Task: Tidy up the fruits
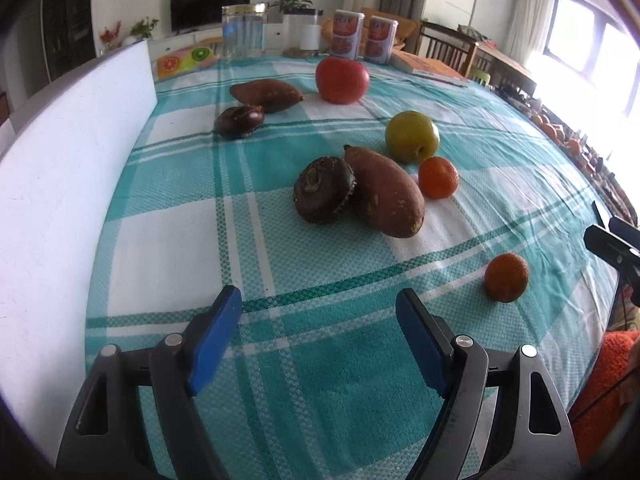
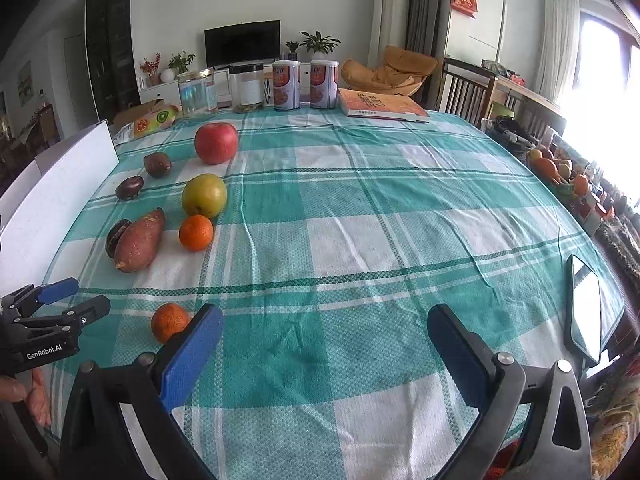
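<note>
On the checked cloth (image 2: 360, 216) nothing has been sorted yet, so the step in hand looks like picking the first piece to lift. Both grippers hang over bare cloth at the near edge.

Seen from the right wrist, the produce sits in a loose cluster from nine to eleven o'clock. Largest first: the red apple (image 2: 216, 142) stands farthest back at eleven, the near sweet potato (image 2: 139, 240) lies at nine with a dark round root (image 2: 117, 235) touching its left side, the green apple (image 2: 204, 195) sits at ten just above one tangerine (image 2: 196, 232), and two more dark pieces lie beyond. A second tangerine (image 2: 169, 322) is alone at eight, just beside the right gripper's left finger. A white board (image 1: 60, 184) stands along the cloth's left edge.

The right gripper (image 2: 326, 334) has its jaws spread wide with nothing between them. The left gripper (image 1: 318, 320) is also spread, less widely, and empty.

My judgement: the lone tangerine is the easy start. It is clear of its neighbours, so neither pad would nudge another fruit. The right gripper should slide toward nine o'clock until the tangerine is centred between the pads, then come down and close gently, since the skin is soft and the fruit round enough to roll. In the left view that same tangerine (image 1: 506, 277) lies at two o'clock; the left would do better on the root, at twelve.
</note>
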Motion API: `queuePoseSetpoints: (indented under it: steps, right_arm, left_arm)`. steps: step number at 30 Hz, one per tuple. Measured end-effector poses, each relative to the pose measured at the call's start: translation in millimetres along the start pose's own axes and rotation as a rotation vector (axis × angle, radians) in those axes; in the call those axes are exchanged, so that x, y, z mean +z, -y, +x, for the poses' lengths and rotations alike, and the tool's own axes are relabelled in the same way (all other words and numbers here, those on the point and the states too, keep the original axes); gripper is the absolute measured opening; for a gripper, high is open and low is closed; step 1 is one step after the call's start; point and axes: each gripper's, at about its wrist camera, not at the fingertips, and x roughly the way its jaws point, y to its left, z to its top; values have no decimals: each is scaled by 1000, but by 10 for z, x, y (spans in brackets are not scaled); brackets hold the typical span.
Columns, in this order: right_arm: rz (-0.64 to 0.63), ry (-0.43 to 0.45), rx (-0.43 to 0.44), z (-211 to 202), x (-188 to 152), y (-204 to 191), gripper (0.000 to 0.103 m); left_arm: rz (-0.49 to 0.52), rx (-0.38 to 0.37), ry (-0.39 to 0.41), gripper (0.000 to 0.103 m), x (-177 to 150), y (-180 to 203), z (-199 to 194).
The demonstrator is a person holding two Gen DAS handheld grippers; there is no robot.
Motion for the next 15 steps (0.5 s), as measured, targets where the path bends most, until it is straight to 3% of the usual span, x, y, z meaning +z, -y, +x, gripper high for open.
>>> queuePoseSetpoints:
  steps: [5,15]
  right_arm:
    - [63,-7,29,6,-4,117,101]
    - [65,-4,30,-7,0,122,101]
  left_arm:
    - [65,56,-8,87,12,121,75]
    - [60,54,-8,88,10,108,87]
